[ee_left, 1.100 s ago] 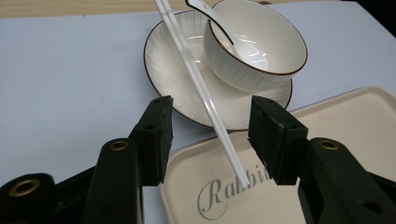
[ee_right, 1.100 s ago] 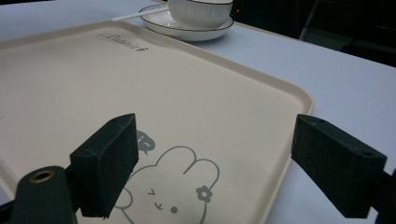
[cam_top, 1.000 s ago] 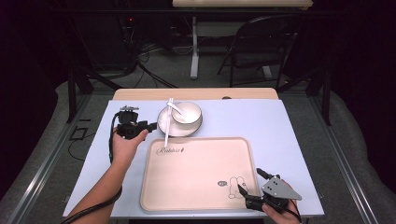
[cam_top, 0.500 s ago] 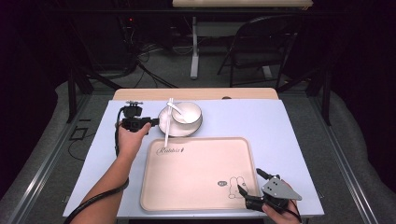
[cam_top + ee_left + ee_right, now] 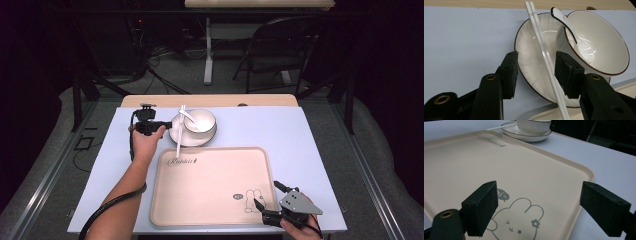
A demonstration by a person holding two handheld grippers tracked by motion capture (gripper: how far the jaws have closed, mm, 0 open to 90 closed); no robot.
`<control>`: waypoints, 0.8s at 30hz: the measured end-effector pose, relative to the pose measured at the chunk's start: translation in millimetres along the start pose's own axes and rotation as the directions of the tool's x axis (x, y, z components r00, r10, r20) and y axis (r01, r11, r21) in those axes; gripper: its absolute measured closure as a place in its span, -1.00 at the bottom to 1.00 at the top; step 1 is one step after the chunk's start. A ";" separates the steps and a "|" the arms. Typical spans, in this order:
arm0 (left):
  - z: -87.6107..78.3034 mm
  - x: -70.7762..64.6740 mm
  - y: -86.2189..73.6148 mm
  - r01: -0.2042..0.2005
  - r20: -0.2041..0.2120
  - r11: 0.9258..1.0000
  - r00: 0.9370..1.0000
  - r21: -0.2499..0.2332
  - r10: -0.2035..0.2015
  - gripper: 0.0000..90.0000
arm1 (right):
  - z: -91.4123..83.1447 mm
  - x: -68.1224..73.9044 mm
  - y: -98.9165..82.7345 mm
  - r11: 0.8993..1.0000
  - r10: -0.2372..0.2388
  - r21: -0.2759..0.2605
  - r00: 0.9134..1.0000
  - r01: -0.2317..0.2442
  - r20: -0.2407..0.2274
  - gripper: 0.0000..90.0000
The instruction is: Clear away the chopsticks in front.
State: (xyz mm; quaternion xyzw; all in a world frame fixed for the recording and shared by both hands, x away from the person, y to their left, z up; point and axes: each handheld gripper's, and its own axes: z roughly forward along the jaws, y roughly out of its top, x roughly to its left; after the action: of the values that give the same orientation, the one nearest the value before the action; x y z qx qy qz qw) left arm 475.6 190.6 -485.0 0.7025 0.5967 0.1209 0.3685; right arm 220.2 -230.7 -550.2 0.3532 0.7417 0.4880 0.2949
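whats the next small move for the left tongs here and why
Probably ease the left tongs a little further in and close them on the chopsticks. In the left gripper view the jaws stand open on either side of the pair, which lies across the plate beside the bowl, and neither pad presses on it yet. The right tongs hang open over the tray.

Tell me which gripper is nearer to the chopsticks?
Left. The left gripper is at the plate, its open jaws on either side of the chopsticks. The right gripper is far off, at the tray's near corner.
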 end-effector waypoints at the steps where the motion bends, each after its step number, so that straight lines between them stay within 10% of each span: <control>1: 0.5 0.3 1.3 -0.002 -0.002 1.000 1.000 0.006 0.002 0.17 | 0.0 0.0 0.0 1.000 0.000 0.000 1.000 0.000 -0.001 -0.68; 14: 9.4 6.2 7.1 0.031 0.015 0.999 0.999 -0.016 -0.031 0.33 | 0.1 2.3 0.4 1.000 -0.013 0.000 1.000 0.013 -0.008 -0.68; 24: 18.0 4.8 8.2 -0.026 -0.006 0.999 1.000 -0.019 0.026 0.36 | 0.4 2.1 0.4 1.000 -0.014 0.001 1.000 0.014 -0.011 -0.68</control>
State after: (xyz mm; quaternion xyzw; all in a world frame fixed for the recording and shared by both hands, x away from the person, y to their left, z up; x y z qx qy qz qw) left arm 493.9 188.2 -493.4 0.7063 0.5874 0.1335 0.3718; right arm 219.4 -228.8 -550.1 0.3455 0.7459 0.4875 0.2943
